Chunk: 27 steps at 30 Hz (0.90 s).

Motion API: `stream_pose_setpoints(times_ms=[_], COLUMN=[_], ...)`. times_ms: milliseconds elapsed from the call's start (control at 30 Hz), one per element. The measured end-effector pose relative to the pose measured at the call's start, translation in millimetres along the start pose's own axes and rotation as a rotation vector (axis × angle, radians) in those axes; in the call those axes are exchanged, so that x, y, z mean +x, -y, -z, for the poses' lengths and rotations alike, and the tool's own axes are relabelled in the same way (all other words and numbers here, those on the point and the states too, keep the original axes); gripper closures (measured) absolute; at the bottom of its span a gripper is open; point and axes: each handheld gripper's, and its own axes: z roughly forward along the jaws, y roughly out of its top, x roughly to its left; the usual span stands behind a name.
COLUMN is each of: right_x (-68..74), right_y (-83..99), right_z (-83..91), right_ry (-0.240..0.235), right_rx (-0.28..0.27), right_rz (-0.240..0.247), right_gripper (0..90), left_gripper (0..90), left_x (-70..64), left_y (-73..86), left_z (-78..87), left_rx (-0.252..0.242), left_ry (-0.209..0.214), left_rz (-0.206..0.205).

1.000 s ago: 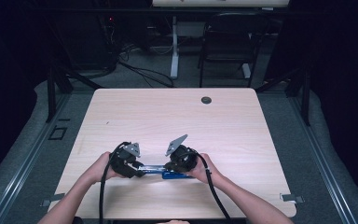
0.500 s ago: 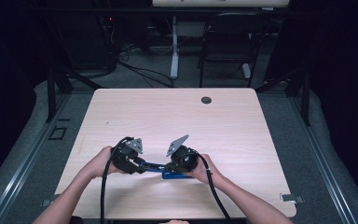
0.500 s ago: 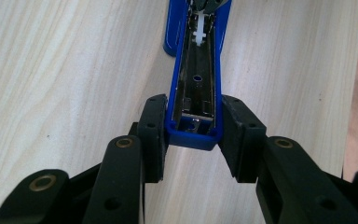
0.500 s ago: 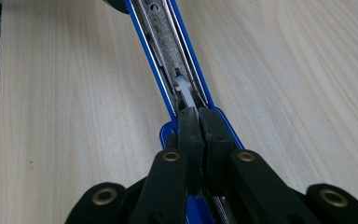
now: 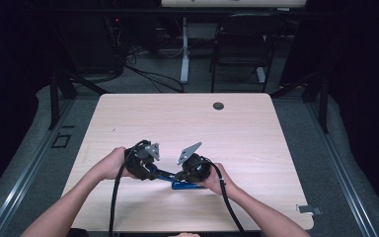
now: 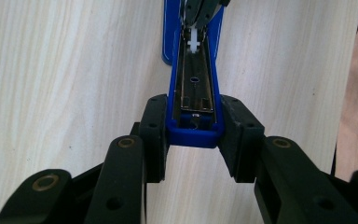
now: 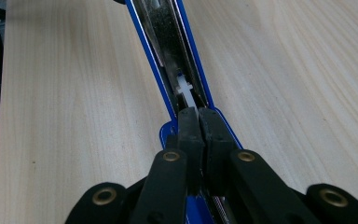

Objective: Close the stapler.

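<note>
A blue stapler (image 5: 181,185) lies opened near the table's front edge, between both hands. My left gripper (image 6: 193,135) is shut on the blue end of its upper arm (image 6: 193,133), one pad on each side. The metal staple channel (image 6: 195,81) runs away from it to a white plastic pusher (image 6: 193,44). My right gripper (image 7: 199,123) comes from the opposite end with its jaws pressed together on the rear of that white pusher (image 7: 184,88), inside the channel (image 7: 165,32). In the high view the left gripper (image 5: 159,174) and right gripper (image 5: 178,177) face each other, almost touching.
The light wooden table (image 5: 187,128) has a dark round grommet (image 5: 218,105) at its far edge. A chair (image 5: 242,44), a table leg (image 5: 184,49) and cables stand on the floor beyond. A forearm (image 6: 356,88) lies along the right of the left gripper view.
Both hands and the stapler have shifted only slightly; the left gripper has edged a little right and away. Both holds look the same.
</note>
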Motion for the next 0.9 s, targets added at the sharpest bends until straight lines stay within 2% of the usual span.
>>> stream_pose_setpoints(times_ms=[233,467,567,767,833,867,900], right_x=[-1.9,-1.9,-2.4,-1.3,-2.1,-1.8,-4.7], right_y=[2.1,3.5,2.3,3.8,5.6,7.6,7.3], right_z=[2.7,5.8,8.9,11.8,12.4,12.0,14.2], right_ry=[0.004,0.004,0.001,0.004,-0.001,-0.003,-0.015], right_rx=[-0.014,-0.044,-0.025,-0.040,-0.048,-0.064,-0.035], right_rz=[-0.007,-0.030,-0.007,-0.010,-0.016,-0.037,-0.013], right_gripper=[88.5,88.3,88.3,88.2,88.1,88.0,87.8], left_gripper=[65.2,65.4,65.5,65.6,65.6,65.6,65.6], left_x=[-0.7,-3.0,-3.8,-3.8,-4.2,-4.6,-5.0], left_y=[-16.8,-34.3,-42.5,-54.0,-58.6,-60.2,-62.9], left_z=[5.6,8.5,9.2,8.9,8.3,8.2,7.7], left_rx=[0.033,0.032,0.035,0.046,0.044,0.044,0.046], left_ry=[-0.003,-0.010,-0.010,-0.009,0.001,-0.004,-0.011], left_rz=[-0.030,-0.066,-0.083,-0.107,-0.115,-0.118,-0.126])
